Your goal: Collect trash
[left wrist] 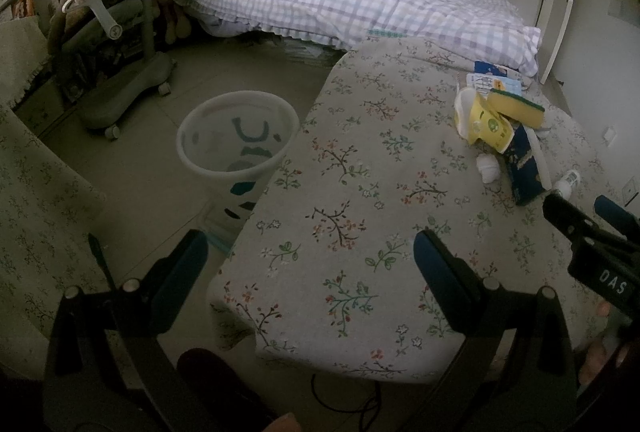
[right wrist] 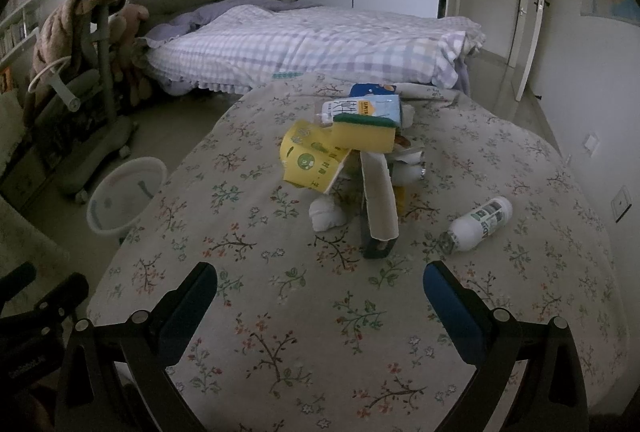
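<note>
Trash lies heaped toward the far side of the floral-cloth table point(right wrist: 304, 312): a yellow crushed paper cup point(right wrist: 310, 158), a yellow sponge with green scourer point(right wrist: 364, 131), a dark narrow carton point(right wrist: 378, 220), a white plastic bottle point(right wrist: 480, 218) on its side. A white bin point(left wrist: 236, 140) stands on the floor just beside the table. Both the left gripper point(left wrist: 310, 256) and right gripper point(right wrist: 320, 284) hover spread wide, holding nothing.

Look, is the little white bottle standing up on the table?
No, the white bottle lies on its side on the flowered tablecloth, off to the right of the trash pile.
</note>
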The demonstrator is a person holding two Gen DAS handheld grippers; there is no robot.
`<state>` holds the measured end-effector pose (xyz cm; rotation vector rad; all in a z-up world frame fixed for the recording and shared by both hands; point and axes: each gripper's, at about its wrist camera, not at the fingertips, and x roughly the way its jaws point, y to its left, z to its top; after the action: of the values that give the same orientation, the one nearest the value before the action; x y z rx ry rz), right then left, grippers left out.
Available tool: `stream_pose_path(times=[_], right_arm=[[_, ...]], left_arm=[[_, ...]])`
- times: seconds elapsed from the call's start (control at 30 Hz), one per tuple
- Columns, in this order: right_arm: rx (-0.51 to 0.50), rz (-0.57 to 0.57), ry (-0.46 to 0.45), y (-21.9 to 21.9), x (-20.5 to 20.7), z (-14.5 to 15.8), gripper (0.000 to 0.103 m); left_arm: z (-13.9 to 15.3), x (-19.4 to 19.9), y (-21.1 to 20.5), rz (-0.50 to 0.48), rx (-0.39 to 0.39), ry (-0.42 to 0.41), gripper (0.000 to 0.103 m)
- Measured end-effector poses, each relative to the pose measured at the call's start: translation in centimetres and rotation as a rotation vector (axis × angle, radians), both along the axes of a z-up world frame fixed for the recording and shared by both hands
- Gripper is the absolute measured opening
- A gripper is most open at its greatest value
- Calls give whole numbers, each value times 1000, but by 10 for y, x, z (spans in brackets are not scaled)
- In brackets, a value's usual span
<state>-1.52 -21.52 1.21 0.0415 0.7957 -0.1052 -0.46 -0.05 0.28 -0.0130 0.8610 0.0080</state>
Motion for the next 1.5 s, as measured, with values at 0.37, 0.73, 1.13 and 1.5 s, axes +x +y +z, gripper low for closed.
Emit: stream_pose_path(times=[0.37,0.73,1.13,1.5], right_arm=[[9,-1,4,-1,0,-1,103],[57,15,9,-9,-3,5,103],[72,48,38,-24,11,28,103],[119,-44,74,-96,70,74,103]], left_arm=[[4,-1,-2,-8,-1,-5,102],[7,-7,-6,-16,0,-27,102],[10,-4,-4,9,6,-42,102],[40,43,-7,-180,-67,33,102]])
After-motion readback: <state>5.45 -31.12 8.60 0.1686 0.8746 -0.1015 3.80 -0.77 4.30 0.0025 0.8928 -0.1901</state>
